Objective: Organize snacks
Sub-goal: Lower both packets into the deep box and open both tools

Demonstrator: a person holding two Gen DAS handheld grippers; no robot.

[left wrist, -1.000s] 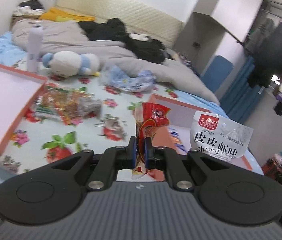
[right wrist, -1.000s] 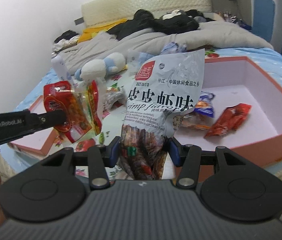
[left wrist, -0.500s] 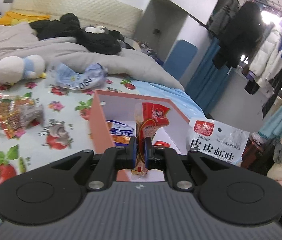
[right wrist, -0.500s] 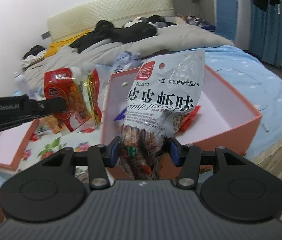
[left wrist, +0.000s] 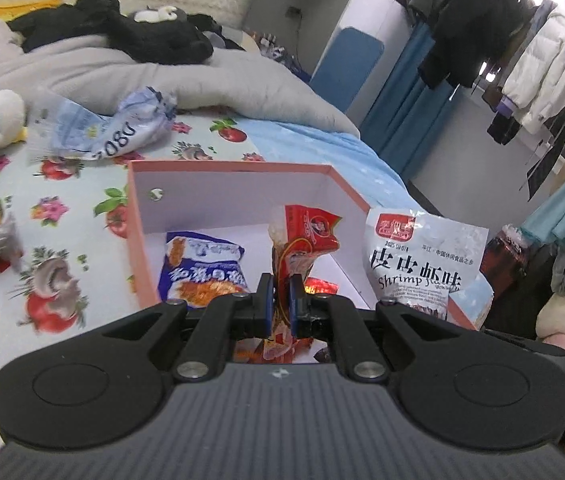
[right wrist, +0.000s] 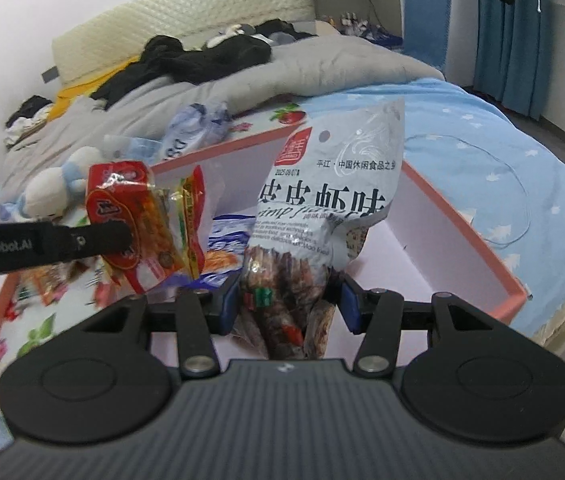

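Left tool (left wrist: 280, 300) pinched nearly shut on red snack pack (left wrist: 306, 236), right tool (right wrist: 288, 304) half-wide, gripping shrimp bag (right wrist: 334, 200), both over pink box (left wrist: 234, 168) on bed.

Shrimp snack bag (right wrist: 334, 200) & red packet (left wrist: 306, 240): glossy crinkled plastic film. Pink box (left wrist: 226, 200): matt smooth card. Bedsheet (left wrist: 82, 208) is soft printed cloth; gripper bodies matt black plastic w/ shiny metal rivets.

"Shrimp" and 皮皮虾味 on grey packet (left wrist: 422, 264); "GenRobot.AI" on left gripper (right wrist: 114, 236); "D80" upside down on crumpled blue wrapper (left wrist: 114, 128).
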